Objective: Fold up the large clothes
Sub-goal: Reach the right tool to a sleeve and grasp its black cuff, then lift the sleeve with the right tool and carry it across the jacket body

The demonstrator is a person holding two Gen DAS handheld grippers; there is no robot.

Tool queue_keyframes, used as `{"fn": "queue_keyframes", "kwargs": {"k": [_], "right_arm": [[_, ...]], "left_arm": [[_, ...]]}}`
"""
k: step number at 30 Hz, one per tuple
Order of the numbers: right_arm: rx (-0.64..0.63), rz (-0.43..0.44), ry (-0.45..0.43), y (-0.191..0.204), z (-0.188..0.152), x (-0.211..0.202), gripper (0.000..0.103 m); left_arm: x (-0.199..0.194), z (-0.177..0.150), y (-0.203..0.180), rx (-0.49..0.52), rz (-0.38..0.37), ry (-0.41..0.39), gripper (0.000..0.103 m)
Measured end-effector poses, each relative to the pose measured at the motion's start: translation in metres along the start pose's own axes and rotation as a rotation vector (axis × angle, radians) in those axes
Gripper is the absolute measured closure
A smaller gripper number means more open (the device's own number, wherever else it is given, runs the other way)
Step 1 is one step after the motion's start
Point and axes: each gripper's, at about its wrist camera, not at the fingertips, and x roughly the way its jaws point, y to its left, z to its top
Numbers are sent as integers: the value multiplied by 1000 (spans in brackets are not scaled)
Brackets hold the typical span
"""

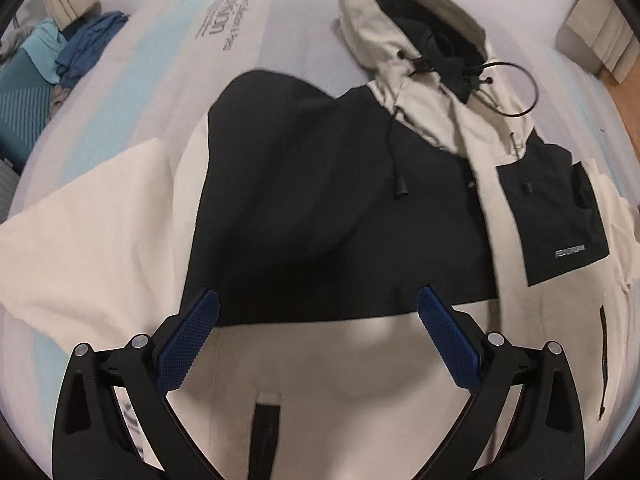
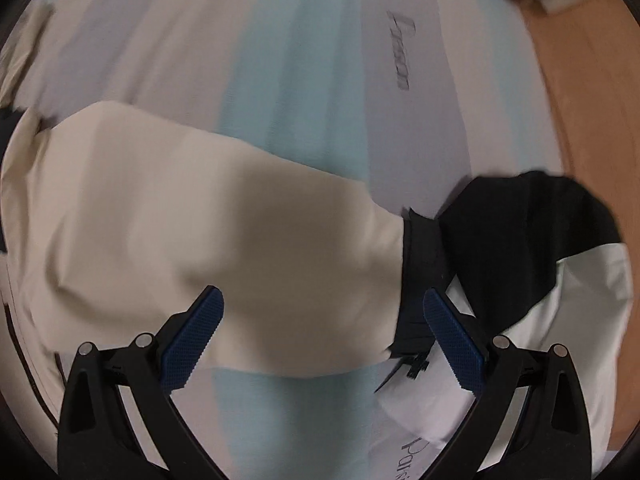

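A large black-and-cream hooded jacket (image 1: 328, 208) lies spread on a striped mattress (image 1: 168, 52), its hood (image 1: 416, 40) toward the far side. My left gripper (image 1: 318, 304) hovers open above the jacket's lower body, nothing between its blue pads. In the right wrist view a cream sleeve (image 2: 200, 240) stretches across the mattress (image 2: 304, 80) and ends in a black cuff (image 2: 420, 272). My right gripper (image 2: 323, 304) is open just above that sleeve, near the cuff, holding nothing. A black-and-white garment part (image 2: 536, 240) lies past the cuff.
Blue and teal clothes (image 1: 68, 56) are piled at the mattress's far left. A beige curtain (image 1: 600, 36) hangs at the far right. Wooden floor (image 2: 580, 92) runs along the mattress's right edge.
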Motion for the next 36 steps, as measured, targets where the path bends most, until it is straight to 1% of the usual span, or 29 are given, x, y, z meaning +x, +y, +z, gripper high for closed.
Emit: {"fn": "queue_keyframes", "kwargs": {"k": [2, 5, 9, 11, 12, 14, 16, 17, 19, 23, 25, 26, 28, 32, 33, 34, 36], "right_arm": [[30, 35, 45, -16, 5, 14, 7], [42, 20, 89, -30, 8, 32, 7], [17, -3, 135, -42, 3, 49, 7], [47, 16, 144, -50, 2, 52, 7], [70, 45, 151, -56, 2, 55, 7], [79, 59, 153, -59, 1, 58, 8], [63, 82, 170, -59, 1, 63, 16], [58, 82, 177, -60, 1, 64, 18], [37, 76, 195, -62, -1, 68, 28], [56, 73, 196, -65, -5, 72, 29], [76, 58, 180, -73, -5, 77, 26], [82, 53, 176, -71, -8, 71, 24], [98, 33, 168, -76, -7, 74, 20], [95, 25, 164, -81, -4, 85, 19], [100, 30, 168, -82, -2, 89, 19], [101, 34, 167, -82, -3, 89, 22], [108, 70, 168, -83, -5, 89, 29]], "left_arm": [[5, 2, 5, -9, -7, 6, 6], [10, 2, 9, -9, -26, 8, 6], [10, -1, 9, 28, -6, 9, 6], [8, -2, 10, 17, -14, 12, 6], [8, -2, 11, 8, -16, 10, 6], [8, -2, 12, -6, -18, 7, 6], [8, -2, 13, -29, -21, 5, 6], [8, -2, 13, -34, -20, 1, 6], [8, -3, 14, -41, -19, -4, 6], [11, -7, 16, -62, -14, -14, 6], [13, -8, 15, -68, -6, -15, 6], [15, -8, 14, -72, -3, -13, 6], [16, -10, 12, -72, 9, -14, 6], [18, -12, 11, -83, 19, -16, 6], [18, -12, 11, -86, 22, -17, 6], [18, -12, 11, -87, 25, -17, 6], [18, -12, 11, -86, 31, -12, 6]]}}
